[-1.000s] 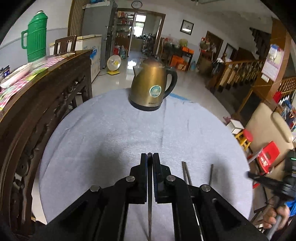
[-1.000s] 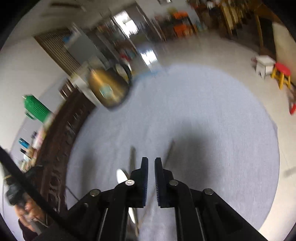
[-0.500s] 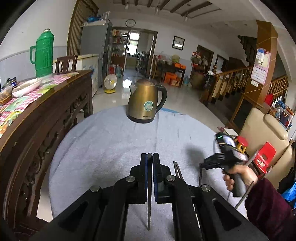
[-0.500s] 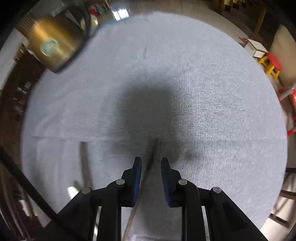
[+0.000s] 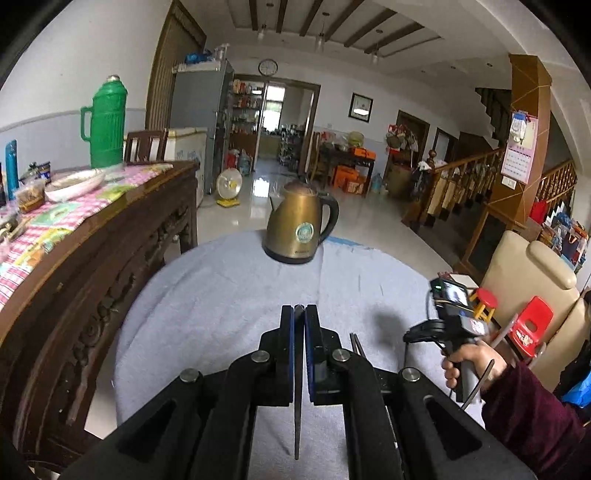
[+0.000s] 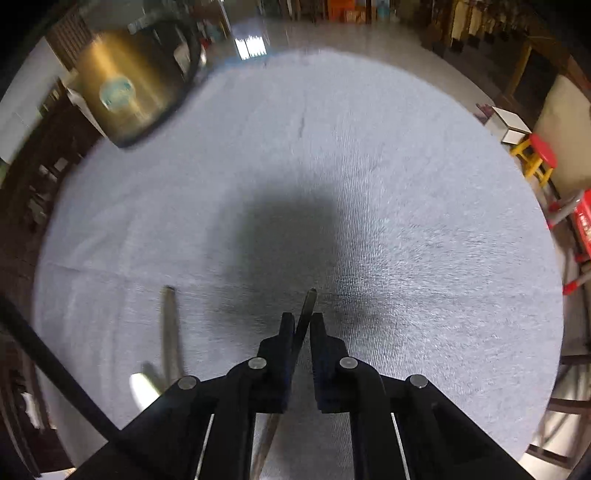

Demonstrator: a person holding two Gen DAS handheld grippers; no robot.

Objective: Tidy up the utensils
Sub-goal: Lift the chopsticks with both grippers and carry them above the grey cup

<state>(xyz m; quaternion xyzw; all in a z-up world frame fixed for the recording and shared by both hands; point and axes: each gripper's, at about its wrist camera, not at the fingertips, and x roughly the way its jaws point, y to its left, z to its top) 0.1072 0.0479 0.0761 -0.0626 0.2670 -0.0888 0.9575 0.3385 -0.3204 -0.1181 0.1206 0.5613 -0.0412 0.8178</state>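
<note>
Ahead of me, a glossy tiled floor (image 5: pixel 258 206), a clock (image 5: pixel 267 67) above the doorway (image 5: pixel 275 110), beamed ceiling (image 5: pixel 325 26), wooden stair rail (image 5: pixel 461 177) right.

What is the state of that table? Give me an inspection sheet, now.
Surface: round table under grey cloth; no spills seen.
Job's things: thin utensil in left claw; utensil handle inside right claw; blurred utensil lying on the cloth.
Clutter: gold kettle at the far edge.
Grippers: left claw shut on thin utensil; right claw around the handle, grip unclear.
Cables: black cable, lower left of right wrist view.
Surroundings: wooden sideboard with green thermos; beige chair.
</note>
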